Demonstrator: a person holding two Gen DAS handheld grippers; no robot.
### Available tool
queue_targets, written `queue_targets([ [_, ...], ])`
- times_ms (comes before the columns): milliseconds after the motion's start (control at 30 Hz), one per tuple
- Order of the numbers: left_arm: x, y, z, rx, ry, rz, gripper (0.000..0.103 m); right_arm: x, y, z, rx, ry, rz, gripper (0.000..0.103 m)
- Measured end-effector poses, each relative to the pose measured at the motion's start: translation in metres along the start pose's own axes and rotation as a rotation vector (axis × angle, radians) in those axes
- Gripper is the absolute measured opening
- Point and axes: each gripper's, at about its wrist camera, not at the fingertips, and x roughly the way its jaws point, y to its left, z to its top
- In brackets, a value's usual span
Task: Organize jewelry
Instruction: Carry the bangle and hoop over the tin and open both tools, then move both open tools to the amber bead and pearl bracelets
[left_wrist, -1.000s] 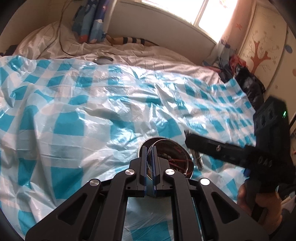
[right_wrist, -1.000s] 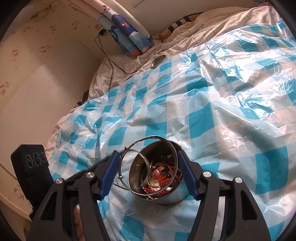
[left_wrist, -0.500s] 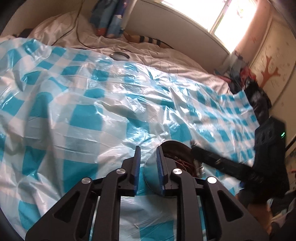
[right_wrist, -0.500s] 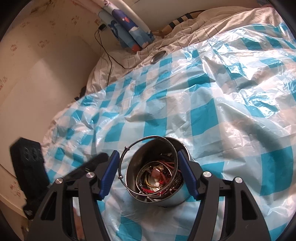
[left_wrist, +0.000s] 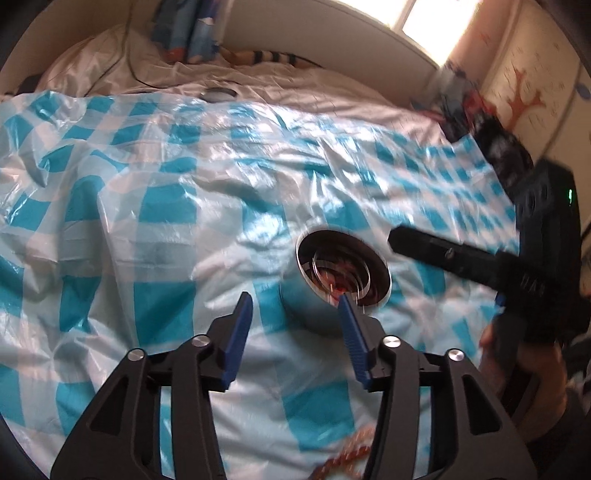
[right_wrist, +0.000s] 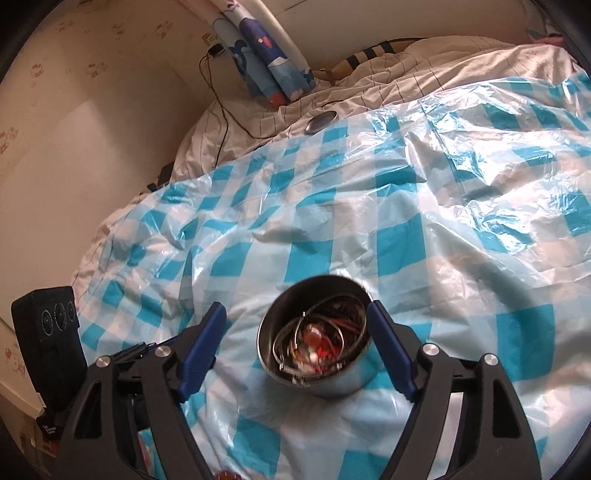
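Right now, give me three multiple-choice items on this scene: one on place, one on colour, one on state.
1. Where does the round steel bowl of tangled jewelry stand?
A. on the blue-and-white checked plastic sheet
B. on a wooden shelf
C. inside a drawer

2. What colour are the pads on the fingers of the left hand-held gripper?
A. red
B. blue
C. yellow

3. How is the right hand-held gripper?
A. shut on the bowl
B. shut on nothing
C. open, a finger on each side of the bowl

Key: 1 A, the checked sheet lies all round the bowl's base. 2 B, both pads show blue in the left wrist view. 3 C, the fingers stand wide, and whether they touch the bowl cannot be told.
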Motion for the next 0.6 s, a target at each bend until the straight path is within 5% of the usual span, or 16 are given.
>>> queue_targets([
  [133, -0.006, 0.014, -0.014, -0.009, 0.043, 0.019, 0.050, -0.011, 0.002, -0.019, -0.055, 0.068, -0.024, 0.077],
  [233, -0.008, 0.023, -0.023, -0.015, 0.117, -0.042, 0.050, -0.016, 0.007, -0.041, -0.123, 0.128, -0.058, 0.077],
  [467, -0.013, -0.032, -0.069, 0.275, 0.218, -0.133, 0.050, -0.030, 0.005, -0.075, -0.168, 0.191, -0.110, 0.077],
  [600, -0.003, -0.045, -0.091, 0.352, 0.283, -0.133, 0.049, -0.041, 0.003, -0.074, -0.151, 0.181, -0.114, 0.077],
])
